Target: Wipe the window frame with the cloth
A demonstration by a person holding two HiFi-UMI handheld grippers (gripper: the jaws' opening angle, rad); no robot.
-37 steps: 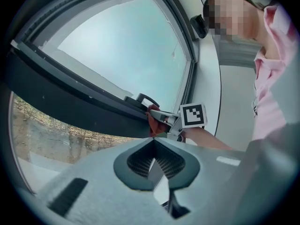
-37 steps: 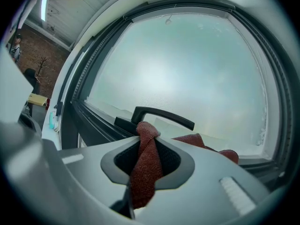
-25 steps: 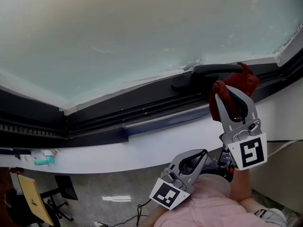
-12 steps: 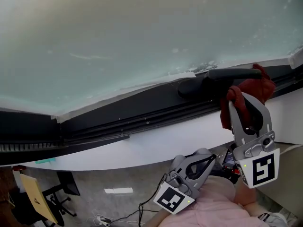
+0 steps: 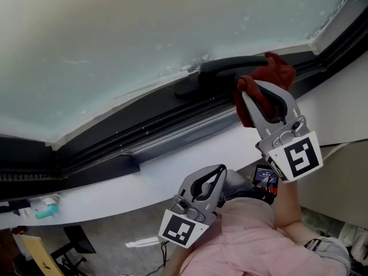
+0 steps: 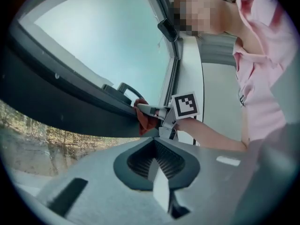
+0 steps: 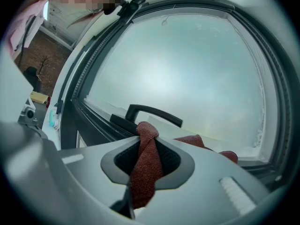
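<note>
A dark red cloth [image 5: 265, 84] is bunched in my right gripper [image 5: 253, 94], which is shut on it and holds it against the dark window frame [image 5: 161, 122] just below the black window handle [image 5: 221, 73]. In the right gripper view the cloth [image 7: 145, 165] runs up between the jaws, with the handle [image 7: 152, 114] just beyond. My left gripper [image 5: 214, 177] hangs low near the person's pink shirt, shut and holding nothing. The left gripper view shows the cloth [image 6: 145, 121] pressed on the frame.
Frosted glass [image 5: 132, 33] fills the window above the frame. A white sill [image 5: 144, 171] runs below it. A teal bottle [image 5: 43, 210] lies at the sill's far left. A chair and cables are on the floor below.
The right gripper with the cloth has shifted left and up in the head view, staying by the handle. The left gripper has drifted left. The view has tilted.
</note>
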